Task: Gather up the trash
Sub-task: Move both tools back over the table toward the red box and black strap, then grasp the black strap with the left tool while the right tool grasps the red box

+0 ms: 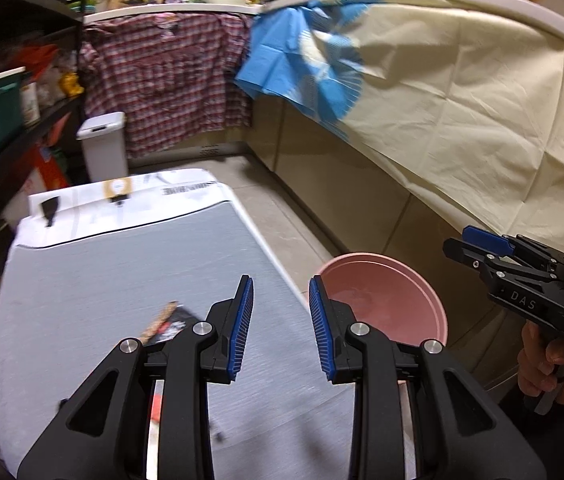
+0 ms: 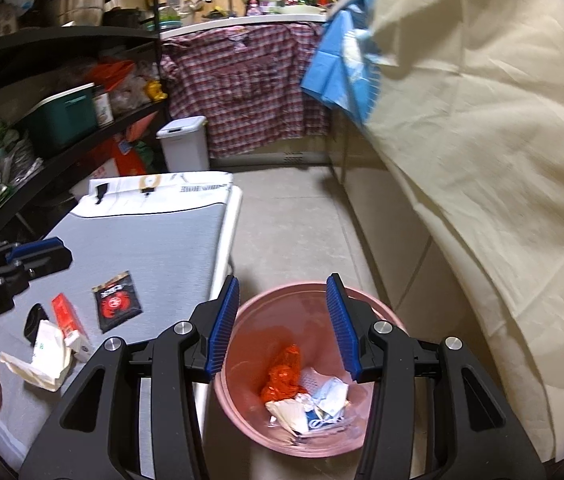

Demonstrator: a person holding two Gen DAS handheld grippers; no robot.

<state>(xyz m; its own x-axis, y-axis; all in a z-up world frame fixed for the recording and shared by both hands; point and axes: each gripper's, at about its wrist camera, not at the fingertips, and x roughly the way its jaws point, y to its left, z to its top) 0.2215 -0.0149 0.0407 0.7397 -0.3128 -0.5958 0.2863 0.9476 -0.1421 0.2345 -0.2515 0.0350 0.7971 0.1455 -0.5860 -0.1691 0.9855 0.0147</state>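
1. Cluttered black shelving [image 2: 61, 92] lines one side of this narrow kitchen, and a cream cloth [image 2: 482, 140] drapes the counter on the other side, with a plaid shirt [image 2: 249, 92] hanging at the far end.
2. Between them stands a grey worktop [image 2: 153, 240], with a white lidded bin [image 2: 183, 142] on the floor beyond its far end.
3. On the floor just beside the worktop's right edge sits a pink bucket [image 2: 249, 408]; inside it lie an orange wrapper [image 2: 284, 372] and crumpled white and blue scraps [image 2: 322, 400].
4. Trash lies on the worktop near its near left corner: a black sachet with a red crab print [image 2: 115, 300], a red-and-white carton [image 2: 67, 326], a crumpled cream paper bag [image 2: 41, 360] touching the carton, and a small black item [image 2: 35, 320] just beside them.
5. Over the bucket hangs the right gripper [image 2: 282, 324], its blue-padded jaws wide apart and holding nothing.
6. Above the worktop, near its right edge, the left gripper [image 1: 281, 328] is likewise spread apart and empty, with the black sachet showing just to the left of its fingers.
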